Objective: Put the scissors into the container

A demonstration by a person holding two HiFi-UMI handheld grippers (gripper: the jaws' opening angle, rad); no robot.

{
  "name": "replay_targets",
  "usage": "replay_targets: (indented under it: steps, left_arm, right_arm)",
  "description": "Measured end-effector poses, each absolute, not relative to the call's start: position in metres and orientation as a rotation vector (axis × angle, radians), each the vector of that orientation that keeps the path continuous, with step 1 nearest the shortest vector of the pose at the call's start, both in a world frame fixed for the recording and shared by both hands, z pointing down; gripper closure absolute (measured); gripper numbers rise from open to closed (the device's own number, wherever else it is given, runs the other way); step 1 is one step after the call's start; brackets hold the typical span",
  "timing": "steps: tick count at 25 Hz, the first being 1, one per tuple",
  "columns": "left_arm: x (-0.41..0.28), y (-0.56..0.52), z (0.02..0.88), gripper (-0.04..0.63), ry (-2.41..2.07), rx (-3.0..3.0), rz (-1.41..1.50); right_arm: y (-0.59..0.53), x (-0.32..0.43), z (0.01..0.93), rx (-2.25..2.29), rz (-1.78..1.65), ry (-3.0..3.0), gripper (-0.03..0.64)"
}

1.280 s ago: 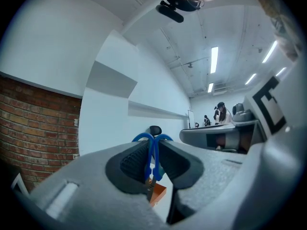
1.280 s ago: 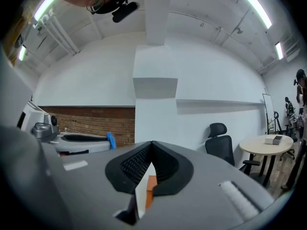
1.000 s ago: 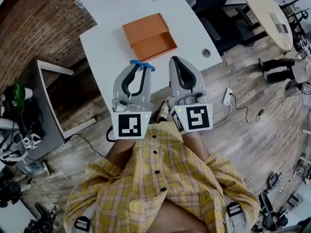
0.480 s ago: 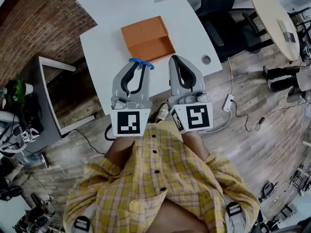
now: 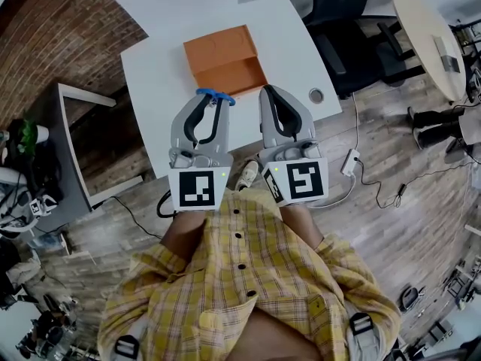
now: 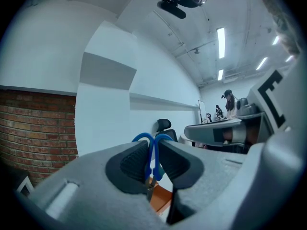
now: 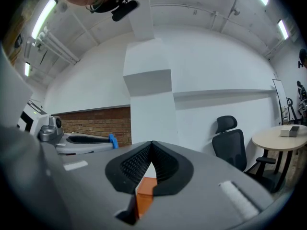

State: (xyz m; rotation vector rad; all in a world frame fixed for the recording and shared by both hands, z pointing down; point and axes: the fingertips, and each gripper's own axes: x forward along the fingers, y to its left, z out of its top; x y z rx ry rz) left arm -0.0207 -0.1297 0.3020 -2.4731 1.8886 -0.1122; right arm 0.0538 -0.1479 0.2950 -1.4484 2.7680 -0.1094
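Observation:
Blue-handled scissors point(image 5: 215, 96) are clamped between the jaws of my left gripper point(image 5: 213, 101), handles sticking out past the tips. In the left gripper view the blue handle loops point(image 6: 153, 147) stand upright between the pads, the blades hidden below. The orange open container point(image 5: 223, 59) lies on the white table point(image 5: 158, 74), just beyond both grippers. My right gripper point(image 5: 267, 91) is shut with nothing in it, to the right of the left one. In the right gripper view point(image 7: 152, 144) the pads meet at the tips and a strip of the orange container point(image 7: 144, 195) shows under them.
A round cable port point(image 5: 316, 95) sits near the table's right corner. A black office chair point(image 5: 338, 21) stands to the right of the table, a dark side table point(image 5: 52, 156) to its left. A white power strip with cables point(image 5: 349, 161) lies on the wooden floor.
Both grippers and the scissors have kept their pose; the view has shifted slightly, with the table and container sliding a little leftwards.

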Motion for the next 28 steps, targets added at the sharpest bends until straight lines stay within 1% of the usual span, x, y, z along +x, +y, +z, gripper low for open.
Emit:
replay_targets:
  steps: [18, 28]
  left_arm:
    - [-0.054, -0.188, 0.344, 0.518, 1.687, -2.559, -0.368]
    - [-0.055, -0.219, 0.396, 0.520, 1.587, -2.624, -0.624]
  right_arm:
    - [-0.194, 0.021, 0.332, -1.595, -0.219, 2.733, 0.611]
    - [-0.211, 0.014, 0.344, -1.638, -0.249, 2.722, 0.611]
